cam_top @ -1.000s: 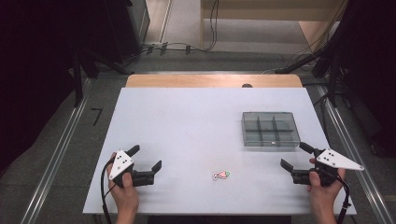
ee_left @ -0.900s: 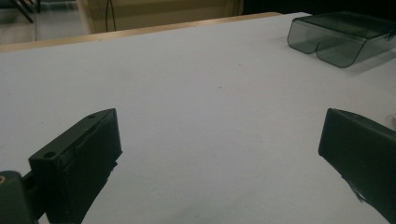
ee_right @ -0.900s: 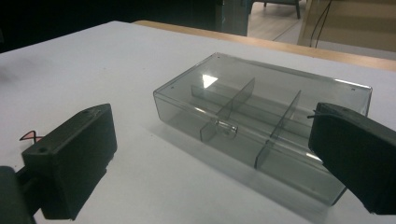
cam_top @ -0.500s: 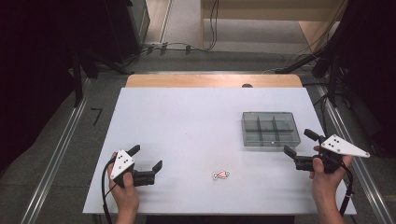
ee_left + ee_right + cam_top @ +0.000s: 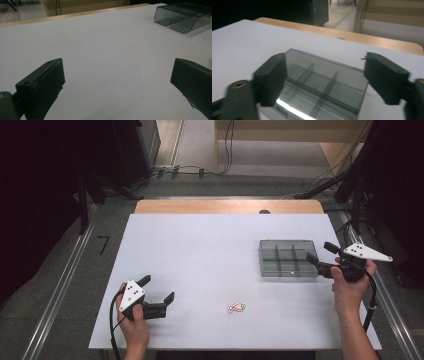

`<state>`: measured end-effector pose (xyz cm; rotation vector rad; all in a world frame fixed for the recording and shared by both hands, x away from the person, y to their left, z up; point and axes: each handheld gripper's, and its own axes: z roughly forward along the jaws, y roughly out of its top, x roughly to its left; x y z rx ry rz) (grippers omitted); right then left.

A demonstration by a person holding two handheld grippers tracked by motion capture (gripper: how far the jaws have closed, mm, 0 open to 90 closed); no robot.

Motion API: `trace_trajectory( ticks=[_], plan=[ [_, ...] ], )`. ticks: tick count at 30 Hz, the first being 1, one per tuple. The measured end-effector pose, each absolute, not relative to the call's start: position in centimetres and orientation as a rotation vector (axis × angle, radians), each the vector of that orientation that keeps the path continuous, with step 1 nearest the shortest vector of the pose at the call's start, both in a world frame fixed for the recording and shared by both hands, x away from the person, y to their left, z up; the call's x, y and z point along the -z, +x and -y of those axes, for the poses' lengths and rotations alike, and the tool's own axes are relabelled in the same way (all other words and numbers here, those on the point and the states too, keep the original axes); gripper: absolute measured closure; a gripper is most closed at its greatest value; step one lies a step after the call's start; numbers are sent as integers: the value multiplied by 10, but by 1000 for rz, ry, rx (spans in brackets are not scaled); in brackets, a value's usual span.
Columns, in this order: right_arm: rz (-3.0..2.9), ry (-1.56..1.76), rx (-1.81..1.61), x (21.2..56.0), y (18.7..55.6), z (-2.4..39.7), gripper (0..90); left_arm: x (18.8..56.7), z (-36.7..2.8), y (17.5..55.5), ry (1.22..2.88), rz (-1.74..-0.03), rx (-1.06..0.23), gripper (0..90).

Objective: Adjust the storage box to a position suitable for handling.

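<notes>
**Right gripper lining up on the divider box**

Going left to right across the table [image 5: 200, 250]: the left gripper [image 5: 159, 289] sits low near the front-left corner, jaws spread wide with nothing but bare tabletop between them. In the left gripper view you can see right through the gap, and the box is way off at the top right. That hand looks parked for now.

A bit right of centre, close to the front edge, there's a small pink and green thing [image 5: 237, 307] lying by itself, well apart from both grippers. Too small for me to say what it is.

Then the clear compartment box [image 5: 287, 257] on the right side, lid shut as far as I can tell, dividers showing through. The right gripper [image 5: 320, 256] is just beside its right edge, aimed at it. Its jaws have just been closing partway but they're apart, and in the right gripper view the box sits framed between them, not clamped.

My guess is the reach-for-the-box step is on. Next it needs to ease forward so the jaws straddle the box edge or lid, then squeeze squarely so it doesn't skid.
</notes>
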<state>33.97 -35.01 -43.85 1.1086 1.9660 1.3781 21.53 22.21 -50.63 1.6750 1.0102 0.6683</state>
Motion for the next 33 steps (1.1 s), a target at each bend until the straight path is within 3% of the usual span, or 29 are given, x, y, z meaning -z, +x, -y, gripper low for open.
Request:
trace_trajectory(
  ticks=[2,4,9,10,16,33],
  plan=[
    [-1958,1163,-1356,444,349,355,365,506,-222,216,1680,-1010,-666,0],
    [-1952,1182,-1343,445,352,357,403,506,-221,216,1685,-1010,-669,0],
    [-1904,1301,-1258,451,364,370,650,506,-221,217,1691,-1008,-663,0],
    [-1904,1301,-1258,451,364,370,650,507,-220,217,1690,-1007,-661,0],
    [-1906,1390,-1241,462,373,388,877,507,-220,217,1701,-1006,-658,0],
    [-2037,1461,-1126,497,387,378,878,507,-220,219,1710,-1003,-645,0]
  ],
)
